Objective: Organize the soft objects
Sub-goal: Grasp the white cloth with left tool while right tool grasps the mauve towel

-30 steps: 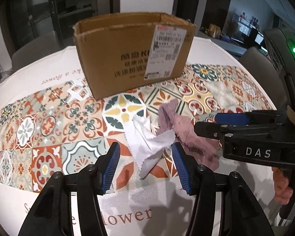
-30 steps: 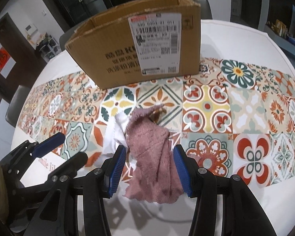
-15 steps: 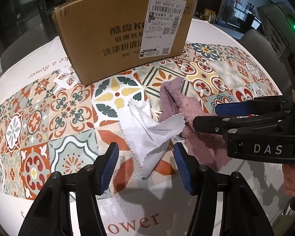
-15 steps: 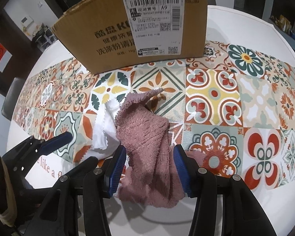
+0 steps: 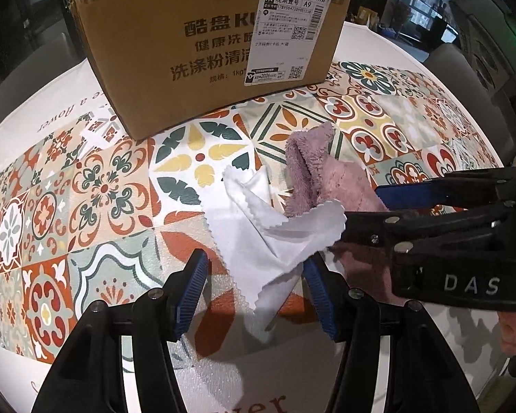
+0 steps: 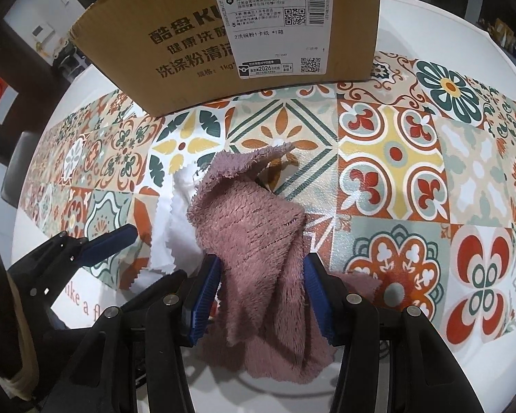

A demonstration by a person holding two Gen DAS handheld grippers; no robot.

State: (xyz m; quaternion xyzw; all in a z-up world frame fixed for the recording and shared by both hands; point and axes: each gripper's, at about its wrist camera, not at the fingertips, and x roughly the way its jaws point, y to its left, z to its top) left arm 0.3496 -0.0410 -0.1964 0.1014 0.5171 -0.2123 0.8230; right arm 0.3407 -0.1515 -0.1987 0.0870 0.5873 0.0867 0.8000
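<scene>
I judge the step in hand to be the pick-up of both cloths, ahead of loading them into the cardboard box (image 5: 210, 51). My left gripper (image 5: 254, 292) stands with its fingers spread wide, straddling the near tail of the white cloth (image 5: 268, 237), which lies crumpled on the tiled table mat (image 5: 86, 189) just in front of the box. My right gripper (image 6: 261, 296) likewise has its fingers apart around the pink fleece towel (image 6: 254, 227), in front of the box and touching the white cloth's right side. Neither pair has closed. Next move: pinch each cloth firmly, lift clear, carry over the box rim.
</scene>
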